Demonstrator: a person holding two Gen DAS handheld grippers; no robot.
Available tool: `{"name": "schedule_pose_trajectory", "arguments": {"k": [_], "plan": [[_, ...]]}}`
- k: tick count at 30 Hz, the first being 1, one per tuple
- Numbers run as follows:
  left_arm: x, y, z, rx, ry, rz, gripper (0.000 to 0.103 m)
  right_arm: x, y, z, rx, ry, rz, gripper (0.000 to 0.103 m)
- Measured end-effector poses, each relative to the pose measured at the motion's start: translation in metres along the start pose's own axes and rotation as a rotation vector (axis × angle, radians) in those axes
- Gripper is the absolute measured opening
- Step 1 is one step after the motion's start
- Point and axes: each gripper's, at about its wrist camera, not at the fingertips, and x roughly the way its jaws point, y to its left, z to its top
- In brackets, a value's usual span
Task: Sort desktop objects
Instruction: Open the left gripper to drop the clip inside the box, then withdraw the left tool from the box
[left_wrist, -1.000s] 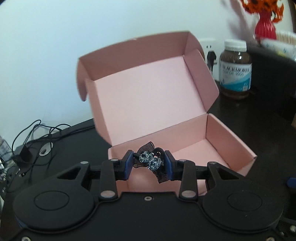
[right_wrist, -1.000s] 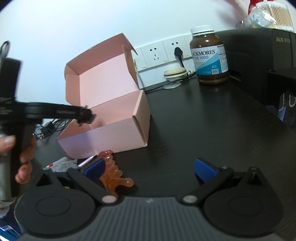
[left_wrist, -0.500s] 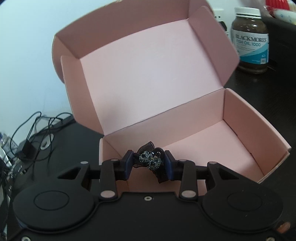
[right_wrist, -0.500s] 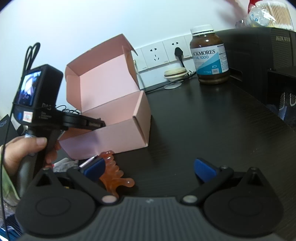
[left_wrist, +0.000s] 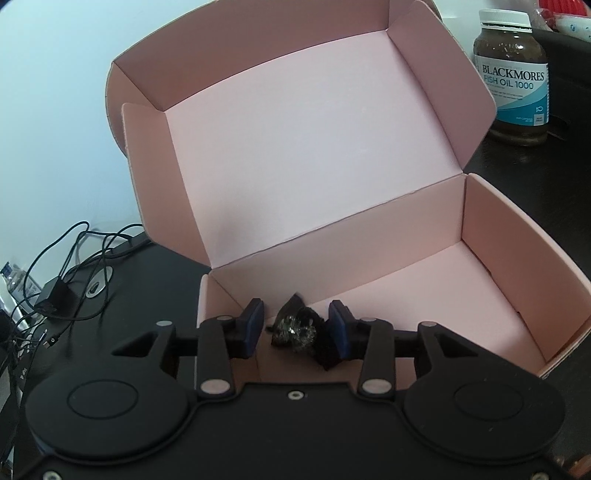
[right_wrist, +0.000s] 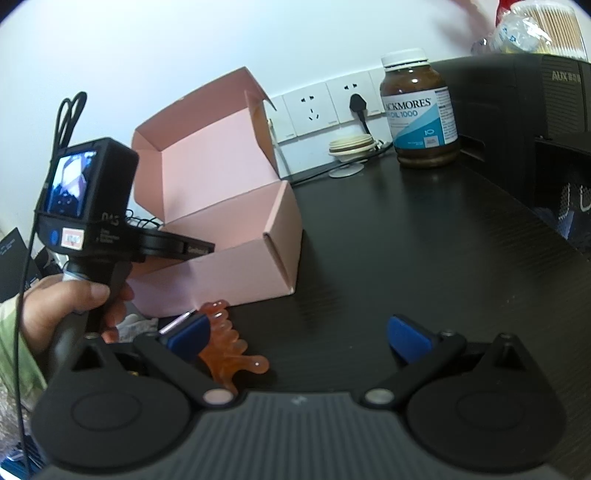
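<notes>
The left gripper (left_wrist: 295, 325) is hanging over the near-left corner of the pink box (left_wrist: 491, 258), its jaws parted. The hair tie (left_wrist: 295, 330), a dark ribbon knot with sparkly beads, is sitting between the pads: clear of the left pad, touching or nearly touching the right one. Whether it is resting on the box floor or clinging to that pad cannot be told from here.

The right gripper (right_wrist: 299, 338) is idling low over the desk (right_wrist: 406, 240), jaws spread wide and gripping nothing. An orange claw clip (right_wrist: 229, 345) is lying just under and beside its left pad, near the box's front wall.

The main risk, as I judge it, is the ribbon snagging on the right pad, so that pulling back is dragging the tie out over the low front wall. Lifting straight up is looking safer. A careless retreat is also risking a knock to the light cardboard, shifting it toward the bottle (left_wrist: 511, 74) standing well beyond the jaws.
</notes>
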Motion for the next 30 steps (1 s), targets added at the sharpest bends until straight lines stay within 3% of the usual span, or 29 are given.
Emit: {"name": "schedule_pose_trajectory", "arguments": {"k": [3,4,8,14,20,24,30], "plan": [[-0.003,0.0,0.001,0.001,-0.013,-0.007,0.069,0.0,0.0,0.0,0.002,0.0,0.003,0.102],[-0.003,-0.001,0.001,0.001,-0.018,-0.01,0.084,0.0,0.0,0.0,0.003,0.0,0.004,0.102],[-0.018,-0.003,0.002,0.038,-0.074,0.009,0.096,0.0,0.0,0.0,0.002,0.0,0.004,0.102],[-0.041,0.006,0.0,0.027,-0.127,0.002,0.098,0.0,-0.002,0.0,0.009,-0.003,0.0,0.102],[-0.08,0.03,-0.023,-0.01,-0.245,0.021,0.098,0.001,-0.002,0.001,0.007,-0.003,-0.007,0.102],[-0.097,0.066,-0.044,-0.121,-0.239,-0.024,0.098,0.002,-0.002,0.002,0.004,-0.001,-0.004,0.102],[-0.104,0.104,-0.085,-0.174,-0.232,0.0,0.098,0.003,0.001,0.002,-0.009,0.004,-0.008,0.102]]}}
